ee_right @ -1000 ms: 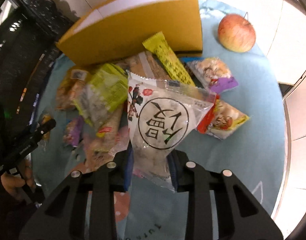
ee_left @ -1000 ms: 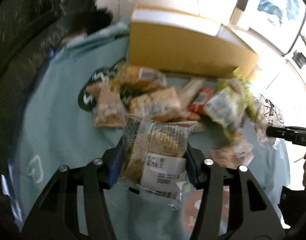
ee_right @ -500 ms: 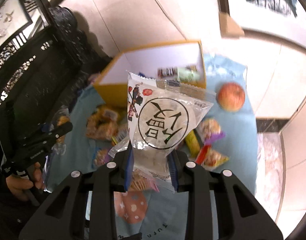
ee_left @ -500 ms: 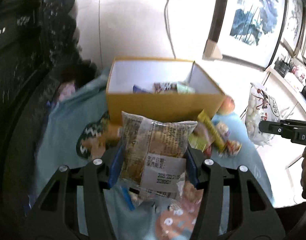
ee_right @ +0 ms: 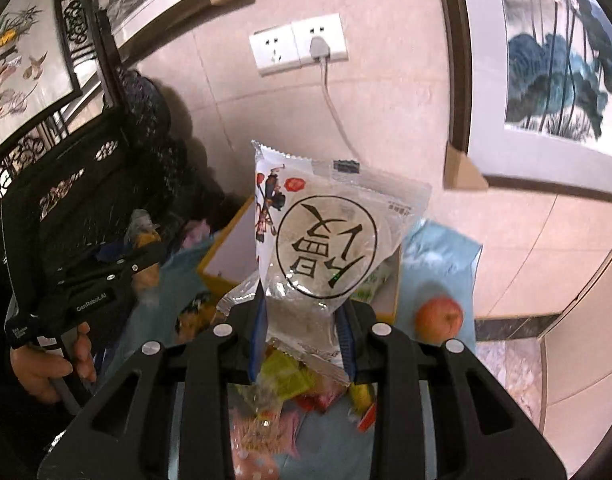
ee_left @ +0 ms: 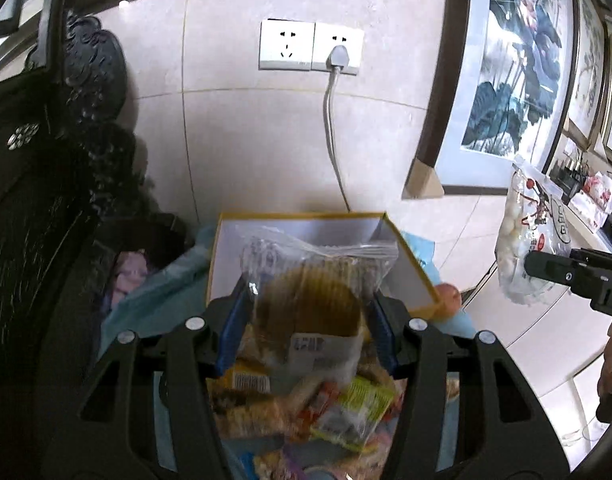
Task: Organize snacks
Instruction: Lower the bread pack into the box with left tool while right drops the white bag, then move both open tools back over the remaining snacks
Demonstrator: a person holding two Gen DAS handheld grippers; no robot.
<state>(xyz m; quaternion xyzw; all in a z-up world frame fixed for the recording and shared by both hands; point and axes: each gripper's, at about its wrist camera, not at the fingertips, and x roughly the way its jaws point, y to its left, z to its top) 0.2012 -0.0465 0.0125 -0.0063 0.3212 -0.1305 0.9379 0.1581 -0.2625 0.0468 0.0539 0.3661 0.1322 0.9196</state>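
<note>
The box (ee_left: 415, 276) was yellow outside, white inside. The cloth (ee_right: 445, 256) was pale blue. The apple (ee_right: 439, 319) was orange-red. One clear packet (ee_right: 325, 248) bore a black circled character; another (ee_left: 309, 292) showed brown ridged contents.

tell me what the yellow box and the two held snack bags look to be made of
Yellow box: likely cardboard or paperboard, matte, with thin stiff walls, yellow rim and pale inside. Cookie bag in the left tongs: clear glossy plastic film, contents show through. Printed bag in the right tongs: thin plastic film, crinkled, with a serrated top seal.
</note>
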